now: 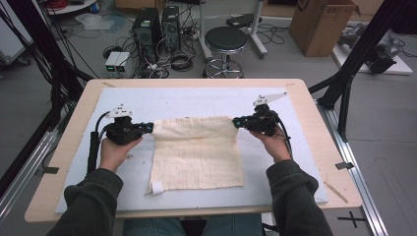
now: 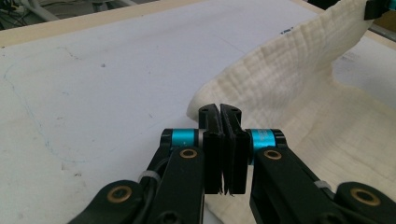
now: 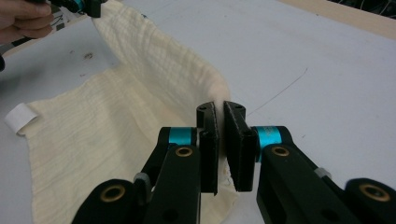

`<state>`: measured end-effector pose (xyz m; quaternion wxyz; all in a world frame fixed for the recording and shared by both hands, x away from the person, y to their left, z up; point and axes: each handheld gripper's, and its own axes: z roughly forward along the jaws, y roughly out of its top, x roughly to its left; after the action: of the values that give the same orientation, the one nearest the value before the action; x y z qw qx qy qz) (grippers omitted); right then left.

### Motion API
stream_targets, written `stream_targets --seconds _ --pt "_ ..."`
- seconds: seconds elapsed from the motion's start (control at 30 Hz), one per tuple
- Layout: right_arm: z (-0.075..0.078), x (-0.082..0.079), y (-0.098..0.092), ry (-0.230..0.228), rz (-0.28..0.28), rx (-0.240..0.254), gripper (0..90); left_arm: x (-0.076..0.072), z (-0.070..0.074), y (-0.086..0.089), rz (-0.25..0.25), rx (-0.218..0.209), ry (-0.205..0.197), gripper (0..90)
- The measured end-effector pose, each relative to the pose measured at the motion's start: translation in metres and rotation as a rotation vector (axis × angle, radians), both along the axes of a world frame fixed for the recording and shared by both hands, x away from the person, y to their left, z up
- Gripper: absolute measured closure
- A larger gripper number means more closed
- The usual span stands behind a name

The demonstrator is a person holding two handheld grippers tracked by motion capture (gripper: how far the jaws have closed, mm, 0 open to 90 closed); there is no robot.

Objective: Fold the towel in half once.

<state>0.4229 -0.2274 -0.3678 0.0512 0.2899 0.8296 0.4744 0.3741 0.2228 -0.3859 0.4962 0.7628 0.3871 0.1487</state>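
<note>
Left tool (image 1: 149, 128) and right tool (image 1: 236, 121) each clamped on a far corner of the cream cloth (image 1: 196, 155), lifting that edge off the desk (image 1: 74, 118).

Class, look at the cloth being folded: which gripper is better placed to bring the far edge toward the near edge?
Neither alone. The left gripper and the right gripper are each shut on a far corner of the cloth, with its far edge lifted between them. The fold probably needs both moving together.

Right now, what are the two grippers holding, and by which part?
Both hold the cream cloth by its far corners: the left gripper is shut on the far left corner, the right gripper on the far right corner.
</note>
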Motion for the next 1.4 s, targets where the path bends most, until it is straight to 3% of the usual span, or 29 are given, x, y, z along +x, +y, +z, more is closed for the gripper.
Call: stream_targets --seconds 0.53,0.77,0.9,1.03,1.4 --pt "0.002 -0.014 -0.003 -0.022 0.030 0.007 84.1 -0.015 0.006 -0.002 -0.048 0.013 -0.022 87.4" --pt "-0.007 -0.023 -0.004 -0.015 0.033 0.010 84.1 -0.023 -0.001 0.000 -0.055 -0.001 -0.014 87.4" --pt "-0.011 -0.028 -0.006 -0.007 0.035 0.006 84.1 -0.028 -0.001 0.000 -0.070 0.020 -0.017 87.4" --pt "-0.013 -0.031 -0.009 -0.008 0.036 0.005 84.1 -0.034 -0.001 -0.001 -0.079 0.014 -0.023 87.4" --pt "-0.023 -0.043 -0.012 -0.005 0.052 -0.002 84.0 -0.048 -0.013 -0.001 -0.097 0.024 -0.010 87.2"
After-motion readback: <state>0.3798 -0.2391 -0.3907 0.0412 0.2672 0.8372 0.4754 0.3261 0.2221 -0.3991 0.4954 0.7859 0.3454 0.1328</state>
